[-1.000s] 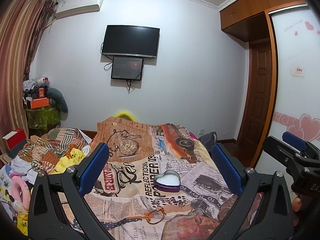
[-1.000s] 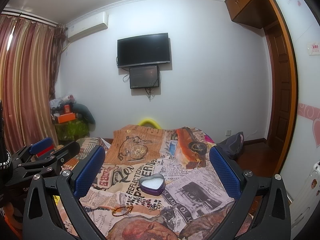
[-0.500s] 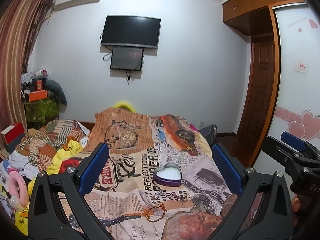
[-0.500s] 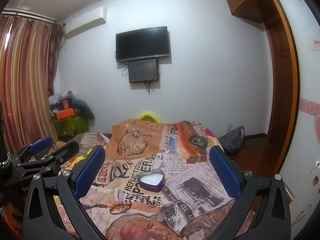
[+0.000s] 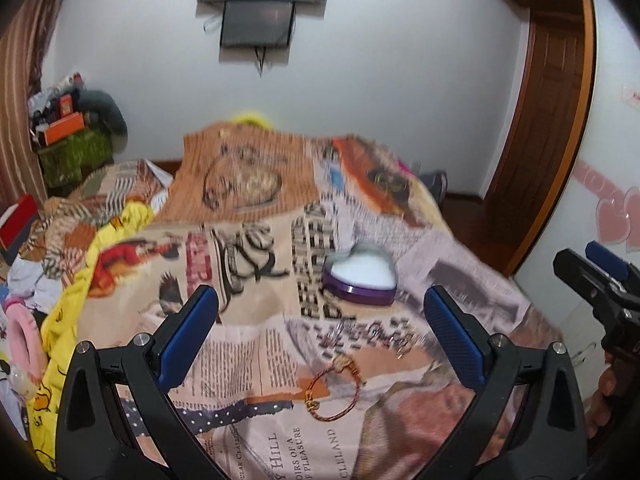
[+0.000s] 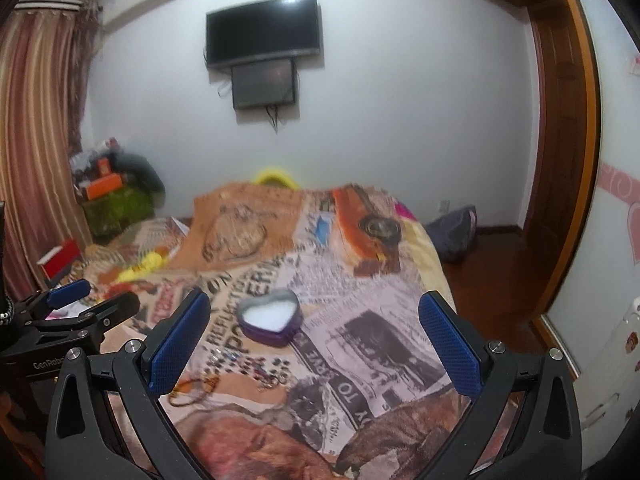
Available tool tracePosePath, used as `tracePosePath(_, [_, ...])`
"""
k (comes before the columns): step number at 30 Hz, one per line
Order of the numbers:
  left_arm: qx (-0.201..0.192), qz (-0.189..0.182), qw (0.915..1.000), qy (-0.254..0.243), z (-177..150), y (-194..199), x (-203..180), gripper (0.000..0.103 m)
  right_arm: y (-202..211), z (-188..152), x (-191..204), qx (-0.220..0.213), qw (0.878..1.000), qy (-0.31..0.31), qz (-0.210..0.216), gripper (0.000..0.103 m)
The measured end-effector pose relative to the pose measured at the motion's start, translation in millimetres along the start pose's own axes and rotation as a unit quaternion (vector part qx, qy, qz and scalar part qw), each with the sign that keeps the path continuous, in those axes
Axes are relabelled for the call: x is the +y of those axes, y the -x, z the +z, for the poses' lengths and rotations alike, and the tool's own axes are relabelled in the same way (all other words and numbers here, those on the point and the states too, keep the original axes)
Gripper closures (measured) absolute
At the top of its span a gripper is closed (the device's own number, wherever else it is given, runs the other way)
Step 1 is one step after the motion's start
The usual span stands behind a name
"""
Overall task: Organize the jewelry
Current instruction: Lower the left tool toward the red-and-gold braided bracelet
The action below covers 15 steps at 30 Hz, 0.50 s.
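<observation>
Newsprint-patterned bedspread [image 5: 248, 344] under wall television [image 6: 263, 30], heart-shaped tin [image 5: 362, 276] on it, both grippers' fingers [image 5: 190, 330] wide, empty.

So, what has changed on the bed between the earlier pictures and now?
Both claws, left and right, have tipped down and come closer to the bed; the heart-shaped tin and bracelet appear larger and nearer. Nothing was taken hold of or let go. Both claws stay open and empty, and the tin, bracelet and small jewelry lie where they were.
</observation>
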<state>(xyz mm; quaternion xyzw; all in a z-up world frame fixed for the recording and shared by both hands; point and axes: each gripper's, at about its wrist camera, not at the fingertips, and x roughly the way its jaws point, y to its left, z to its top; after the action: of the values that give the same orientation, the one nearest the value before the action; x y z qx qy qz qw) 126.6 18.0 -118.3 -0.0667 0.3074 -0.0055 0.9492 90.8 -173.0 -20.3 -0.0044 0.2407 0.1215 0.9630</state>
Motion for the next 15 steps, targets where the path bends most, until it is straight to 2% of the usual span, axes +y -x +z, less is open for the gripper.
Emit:
tracePosePath(7, [0.066,0.001,0.9973,-0.033,-20,-46,-3,0.001,-45,-18,-11,0.069,0.997,0.007,-0.015,0.0])
tracePosePath(15, [0.142,-0.032,0.9888,-0.034,-38,-82,-1,0.015,-77,-39,-17,0.126,0.992,0.015,0.0,0.0])
